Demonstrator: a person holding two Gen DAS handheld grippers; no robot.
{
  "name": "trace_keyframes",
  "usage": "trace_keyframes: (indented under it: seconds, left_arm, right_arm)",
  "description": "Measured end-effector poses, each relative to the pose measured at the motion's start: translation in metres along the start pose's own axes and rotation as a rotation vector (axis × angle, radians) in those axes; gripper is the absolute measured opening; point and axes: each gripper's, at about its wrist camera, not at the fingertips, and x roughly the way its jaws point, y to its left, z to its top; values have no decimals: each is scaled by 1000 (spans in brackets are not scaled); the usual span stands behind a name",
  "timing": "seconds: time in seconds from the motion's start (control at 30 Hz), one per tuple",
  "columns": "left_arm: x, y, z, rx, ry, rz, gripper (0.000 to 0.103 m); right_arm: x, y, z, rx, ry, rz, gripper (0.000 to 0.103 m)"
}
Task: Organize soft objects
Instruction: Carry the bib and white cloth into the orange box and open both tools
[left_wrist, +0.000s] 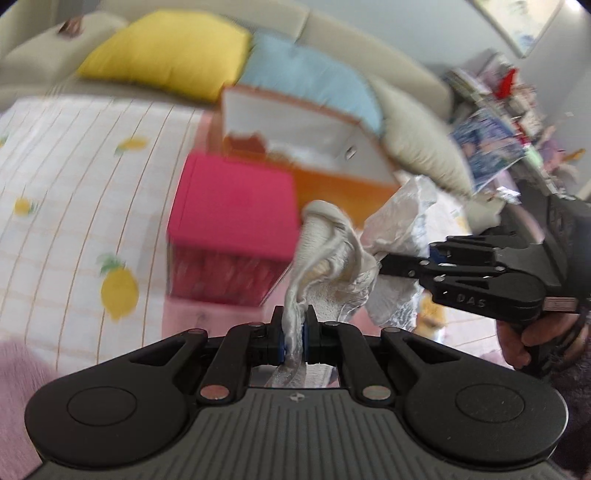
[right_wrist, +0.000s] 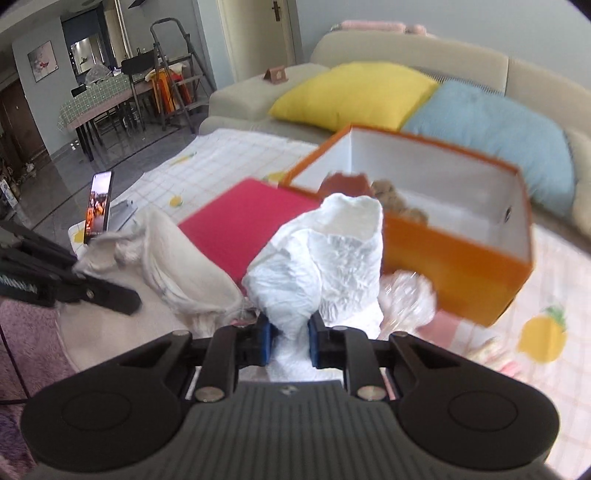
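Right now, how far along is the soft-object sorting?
Partly done: the open orange cardboard box already holds a brown plush toy. In hand: the left hand-held gripper pinches a cream fabric piece, and the right hand-held gripper pinches a crinkled white soft item. Neither is boxed yet. The closed pink box is untouched.

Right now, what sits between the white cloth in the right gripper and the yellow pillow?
In the right wrist view, the open orange box lies between the white cloth and the yellow pillow.
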Motion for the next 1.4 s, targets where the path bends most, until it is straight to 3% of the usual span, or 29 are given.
trace_keyframes:
  seconds: [0.1, 0.33, 0.57, 0.63, 0.67, 0.73, 0.93, 1.17, 1.4]
  left_arm:
    - [-18, -9, 23, 49, -61, -36, 9]
    - [-34, -35, 86, 205, -168, -31, 9]
    - [2, -43, 145, 341, -138, 57, 9]
    - [17, -35, 162, 331, -144, 128, 8]
    - [22, -28, 172, 306, -143, 119, 8]
    - [35, -15, 190, 228, -122, 49, 8]
    - [72, -2, 222, 171, -97, -62, 8]
    - [146, 9, 235, 55, 10, -197, 8]
    - [209, 14, 226, 82, 123, -170, 8]
  right_arm:
    - [-19, -4, 18, -13, -29, -14, 18]
    - [-47, -20, 68, -33, -90, -48, 21]
    - [-30, -50, 116, 9, -46, -140, 21]
    - [-14, -63, 125, 15, -6, -215, 21]
    - [-6, -71, 127, 29, 13, -245, 20]
    - [7, -91, 129, 77, 34, -240, 19]
    - [43, -131, 137, 157, 69, -268, 20]
    - [92, -155, 135, 185, 115, -286, 21]
    - [126, -168, 123, 187, 177, -281, 25]
